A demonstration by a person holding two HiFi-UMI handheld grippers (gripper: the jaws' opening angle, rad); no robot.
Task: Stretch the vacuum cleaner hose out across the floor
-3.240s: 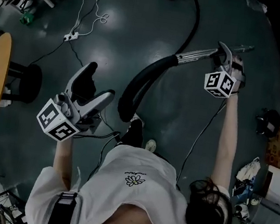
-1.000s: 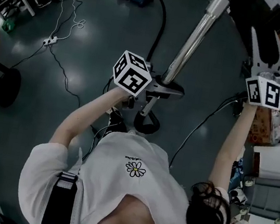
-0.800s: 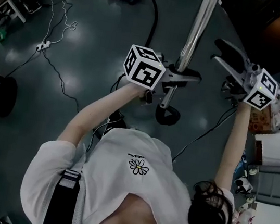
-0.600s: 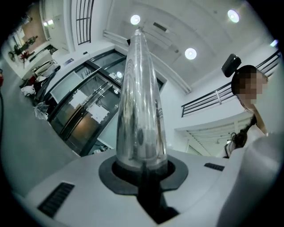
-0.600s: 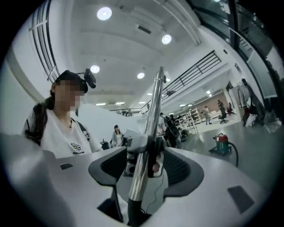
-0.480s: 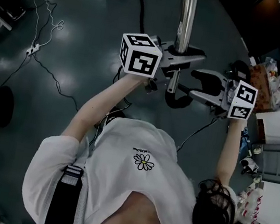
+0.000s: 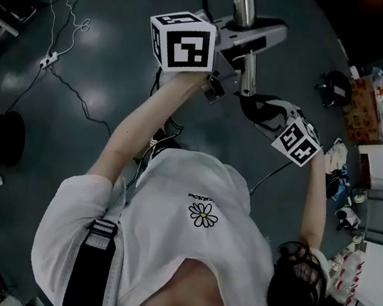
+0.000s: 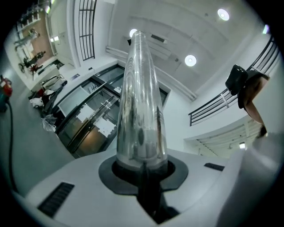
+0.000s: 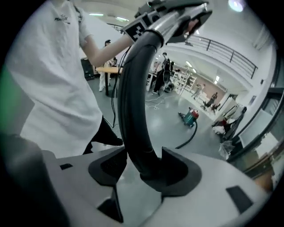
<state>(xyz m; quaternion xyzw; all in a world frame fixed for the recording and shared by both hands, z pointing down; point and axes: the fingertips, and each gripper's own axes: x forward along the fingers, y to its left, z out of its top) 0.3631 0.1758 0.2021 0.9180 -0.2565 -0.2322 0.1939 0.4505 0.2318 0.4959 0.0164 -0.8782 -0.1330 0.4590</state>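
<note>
The left claw [image 8: 142, 167] is pressed tight on the chrome wand [image 8: 140, 97], which runs straight out ahead of it and upward, toward the ceiling lights. The right claw [image 9: 144, 170] stands spread with the black hose [image 9: 135, 102] between its jaws. The hose leans on the jaw at the view's right, and no squeeze from the other jaw shows.

From the right claw the hose climbs in a bend, its long axis running up and away, to meet the wand at the left claw above. So both claws sit at the same end of the hose, just beside each other, the right one lower and nearer the person's white shirt [image 9: 53, 75].

The rest of the hose lies ahead of the right claw and well apart, curving over the floor [image 9: 164, 119] to the vacuum cleaner body [image 9: 191, 116]. Stretching it likely means carrying this end away from that body.

The stretch joining the bend to the floor run is hidden. In the dim head view, the top edge cuts off the wand's far end.
</note>
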